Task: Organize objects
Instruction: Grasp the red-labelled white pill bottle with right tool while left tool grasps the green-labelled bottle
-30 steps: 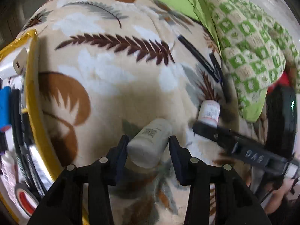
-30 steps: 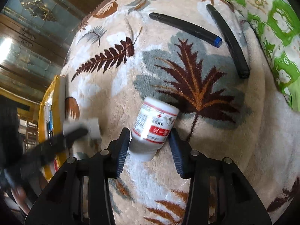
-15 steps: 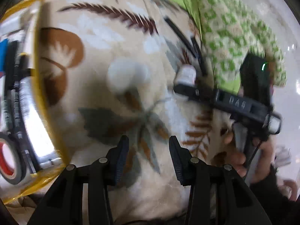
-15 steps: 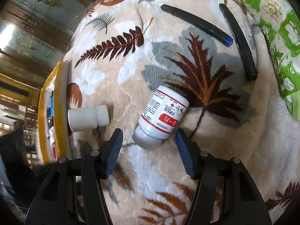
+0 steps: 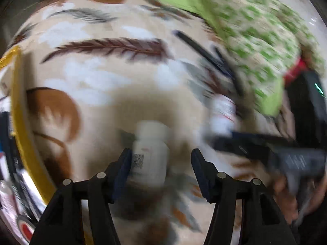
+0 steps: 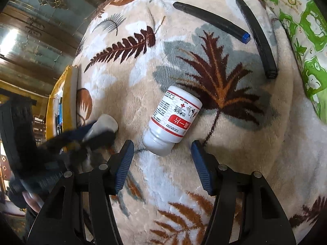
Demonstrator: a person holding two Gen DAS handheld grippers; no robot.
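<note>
Centrally, a red-banded white bottle (image 6: pixel 173 120), cross-marked, its small print illegible, lies on plush leaf-patterned fleece (image 6: pixel 235 143) between the released right gripper (image 6: pixel 162 159). At nine o'clock, the left gripper (image 5: pixel 161 166), jaws just widened, straddles a plain QR-coded bottle (image 5: pixel 150 155).

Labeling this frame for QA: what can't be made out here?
- Left wrist view: motion blur; plain bottle label unreadable, contact with left tool unclear.
- Tray contents: cut off by left edge, blurred.
- Right wrist view: plain bottle partly hidden by blurred left tool.
- Labelled bottle fine print: too small.
</note>
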